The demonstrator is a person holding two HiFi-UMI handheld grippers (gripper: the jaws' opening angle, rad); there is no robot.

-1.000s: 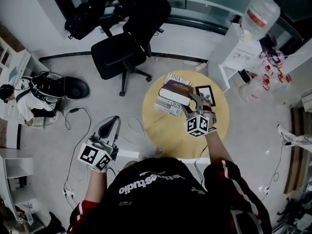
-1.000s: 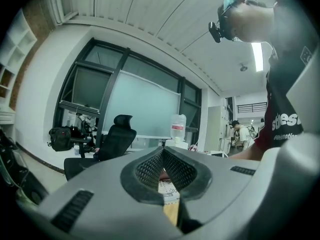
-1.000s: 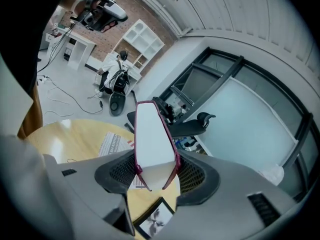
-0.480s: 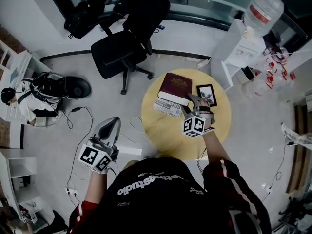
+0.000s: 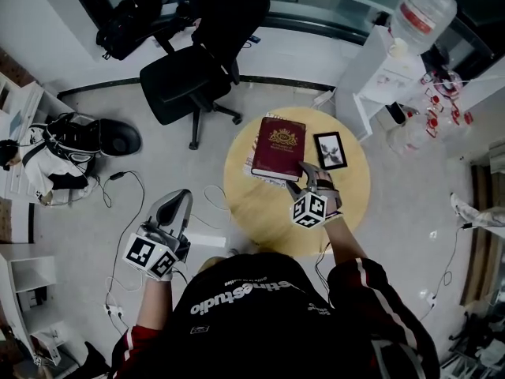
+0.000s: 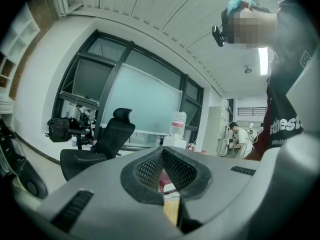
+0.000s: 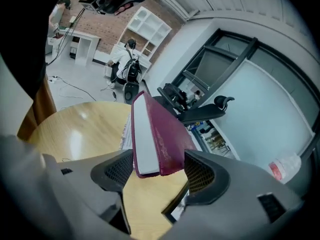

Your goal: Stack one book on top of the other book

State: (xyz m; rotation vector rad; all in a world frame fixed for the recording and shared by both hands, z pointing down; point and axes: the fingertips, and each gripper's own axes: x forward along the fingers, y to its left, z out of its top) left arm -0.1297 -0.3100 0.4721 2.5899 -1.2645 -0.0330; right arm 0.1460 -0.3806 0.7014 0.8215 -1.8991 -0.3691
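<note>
My right tongs (image 5: 306, 170), jaws just opening wide, straddle the near corner of the red book (image 5: 278, 147); its long axis runs up-frame. My left tongs (image 5: 179, 200), closed, sit farther off.

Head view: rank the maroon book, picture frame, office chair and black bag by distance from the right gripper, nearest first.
The right gripper has just been opening, the maroon book between its jaws.
1. maroon book, between the jaws.
2. picture frame, on the table right of the book.
3. office chair, beyond the table.
4. black bag, far upper left.
</note>
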